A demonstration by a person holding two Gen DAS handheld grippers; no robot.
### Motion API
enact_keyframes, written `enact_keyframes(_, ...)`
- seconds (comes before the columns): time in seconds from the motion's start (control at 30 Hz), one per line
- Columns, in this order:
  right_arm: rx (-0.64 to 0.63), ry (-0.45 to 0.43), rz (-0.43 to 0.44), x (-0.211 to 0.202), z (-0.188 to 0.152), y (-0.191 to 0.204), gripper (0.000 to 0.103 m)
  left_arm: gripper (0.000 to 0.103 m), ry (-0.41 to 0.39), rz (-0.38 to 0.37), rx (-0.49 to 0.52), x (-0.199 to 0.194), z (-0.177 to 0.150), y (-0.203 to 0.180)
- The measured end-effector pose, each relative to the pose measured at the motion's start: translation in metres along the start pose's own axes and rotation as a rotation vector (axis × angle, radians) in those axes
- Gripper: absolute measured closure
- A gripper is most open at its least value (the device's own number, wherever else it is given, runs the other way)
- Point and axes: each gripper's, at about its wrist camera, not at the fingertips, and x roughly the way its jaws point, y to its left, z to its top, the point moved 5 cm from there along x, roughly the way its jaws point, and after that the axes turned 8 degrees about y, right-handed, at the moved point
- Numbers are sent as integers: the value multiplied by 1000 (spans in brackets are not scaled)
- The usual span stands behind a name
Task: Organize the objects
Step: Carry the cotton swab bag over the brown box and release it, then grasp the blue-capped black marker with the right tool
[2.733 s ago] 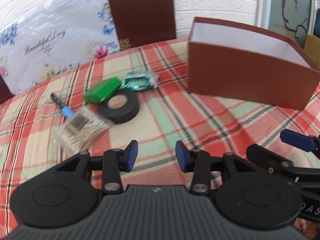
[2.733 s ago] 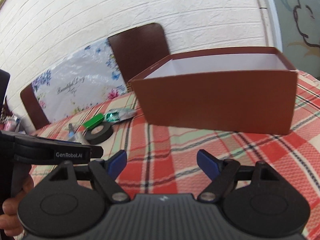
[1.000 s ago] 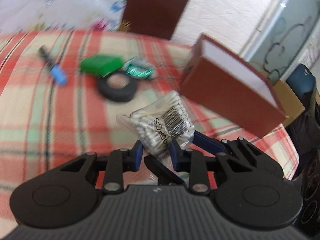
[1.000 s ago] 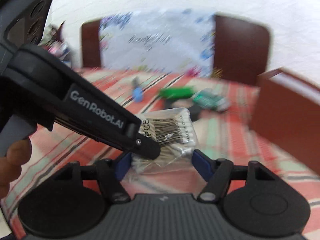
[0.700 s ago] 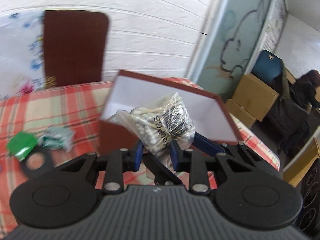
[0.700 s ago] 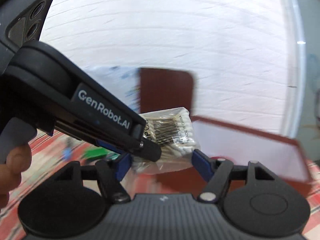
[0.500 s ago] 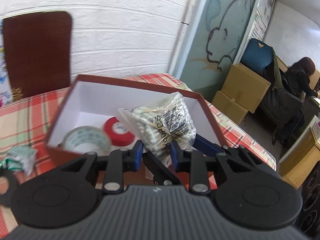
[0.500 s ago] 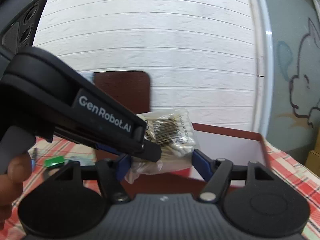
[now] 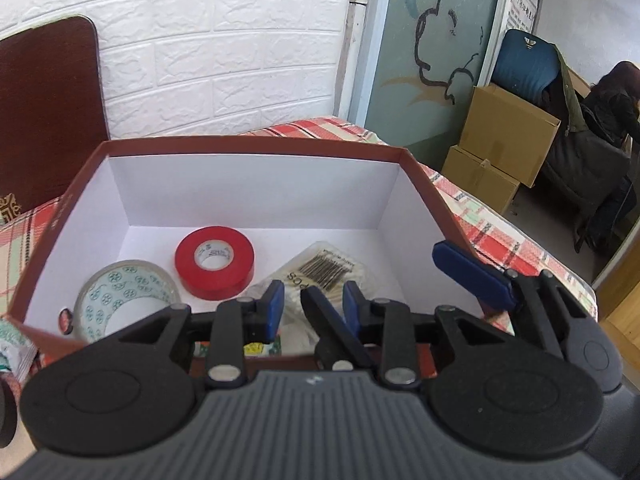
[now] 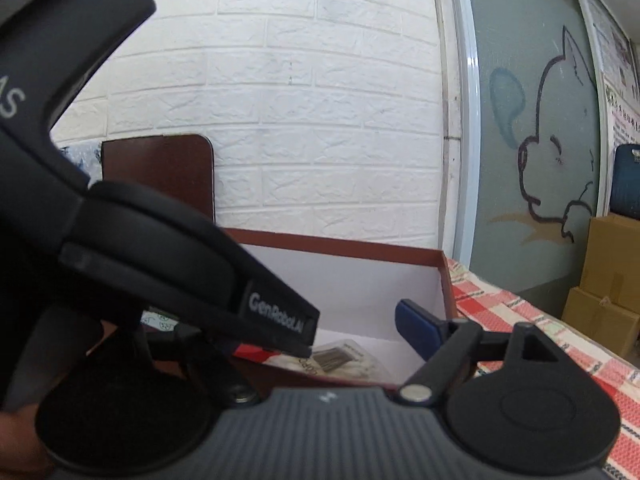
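The brown box (image 9: 256, 143) with a white inside stands in front of me. In it lie a red tape roll (image 9: 214, 262), a clear patterned tape roll (image 9: 120, 296) and the bag of cotton swabs (image 9: 326, 272). My left gripper (image 9: 312, 306) hangs over the box's near wall, open, with the bag lying below it on the box floor. My right gripper (image 10: 320, 340) is open beside it; its left finger is hidden behind the left gripper's body. The bag also shows in the right wrist view (image 10: 340, 360).
The plaid tablecloth (image 9: 500, 232) runs around the box. A black tape roll's edge (image 9: 8, 416) and a green wrapper (image 9: 12, 352) lie left of the box. A brown chair back (image 9: 44, 120) stands behind. Cardboard boxes (image 9: 504, 136) and a seated person (image 9: 612, 120) are at right.
My left gripper carried the bag of cotton swabs over the box, opened, and the bag dropped onto the box floor beside the red tape.
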Motion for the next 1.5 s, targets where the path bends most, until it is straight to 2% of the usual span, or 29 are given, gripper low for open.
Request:
enact_keyframes(0.13, 9, -50, 28, -26, -7, 13, 21, 65, -77, 27, 7, -31, -15, 4)
enact_keyframes(0.2, 4, -84, 48, -42, -12, 22, 21, 60, -121, 58, 16, -48, -24, 8)
enact_keyframes(0.3, -32, -101, 96, -60, -23, 39, 21, 59, -141, 97, 1, -66, -44, 21)
enact_keyframes(0.4, -97, -33, 170, -64, -38, 64, 21, 59, -105, 138, -45, -70, -68, 43)
enact_keyframes(0.57, -210, 159, 293, -55, -62, 107, 21, 59, 9, 237, -194, -67, -118, 103)
enact_keyframes(0.7, -289, 228, 347, -56, -70, 134, 21, 59, 76, 333, -308, -74, -160, 156)
enact_keyframes(0.77, -301, 262, 383, -54, -73, 147, 21, 59, 51, 367, -342, -88, -175, 181)
enact_keyframes(0.83, -321, 291, 416, -49, -77, 158, 22, 59, 26, 453, -366, -103, -184, 205)
enact_keyframes(0.9, -351, 299, 445, -48, -80, 176, 22, 59, 13, 529, -433, -117, -198, 238)
enact_keyframes(1.1, -355, 314, 542, -30, -60, 239, 24, 57, -70, 691, -598, -158, -236, 321)
enact_keyframes(1.17, -366, 303, 579, -24, -50, 267, 29, 56, -122, 730, -630, -169, -248, 338)
enact_keyframes(1.27, -414, 292, 634, -14, -42, 318, 39, 58, -217, 686, -724, -181, -259, 353)
enact_keyframes(1.3, -433, 289, 638, -9, -41, 333, 45, 57, -223, 687, -724, -181, -259, 352)
enact_keyframes(1.37, -462, 286, 615, 7, -40, 360, 50, 54, -212, 707, -693, -178, -255, 349)
enact_keyframes(1.47, -452, 328, 570, 38, -43, 389, 71, 51, -218, 692, -694, -179, -254, 350)
enact_keyframes(1.5, -453, 357, 561, 47, -47, 395, 82, 51, -223, 685, -699, -179, -256, 351)
